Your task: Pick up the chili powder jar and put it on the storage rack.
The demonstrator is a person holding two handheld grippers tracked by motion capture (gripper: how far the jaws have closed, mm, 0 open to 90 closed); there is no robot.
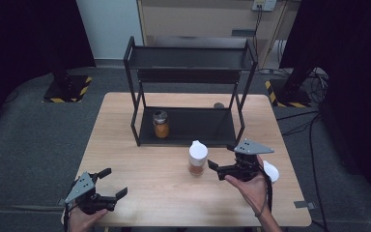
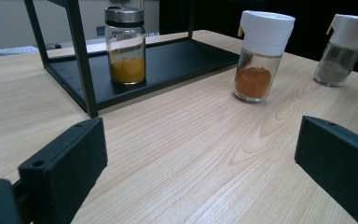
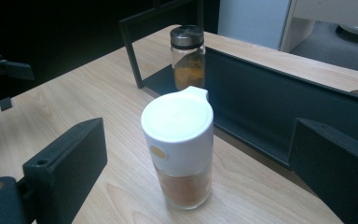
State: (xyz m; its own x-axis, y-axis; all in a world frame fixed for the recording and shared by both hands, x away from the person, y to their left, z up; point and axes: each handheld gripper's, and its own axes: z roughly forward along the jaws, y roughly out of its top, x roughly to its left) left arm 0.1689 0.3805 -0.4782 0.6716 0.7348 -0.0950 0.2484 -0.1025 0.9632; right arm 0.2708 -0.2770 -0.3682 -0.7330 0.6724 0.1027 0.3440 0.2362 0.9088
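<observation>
My right gripper (image 1: 221, 166) jaws spread wide, nothing held; white-capped spice jar (image 3: 179, 151) stands between them, untouched. Jar upright, long axis vertical, spout tab toward black rack (image 1: 188, 92); jar just in front of rack. No legible writing. My left gripper (image 1: 110, 184) wide open, empty, well left of jar.

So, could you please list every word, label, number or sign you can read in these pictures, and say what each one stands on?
No readable text anywhere.
White-capped spice jar: a small round yellowish mark on its cap, no letters to make out.
Metal-lidded jar on the black rack: no label.
Second white-capped jar: no label.
Yellow-and-black hazard stripes on the floor base: a pattern, not words.
</observation>
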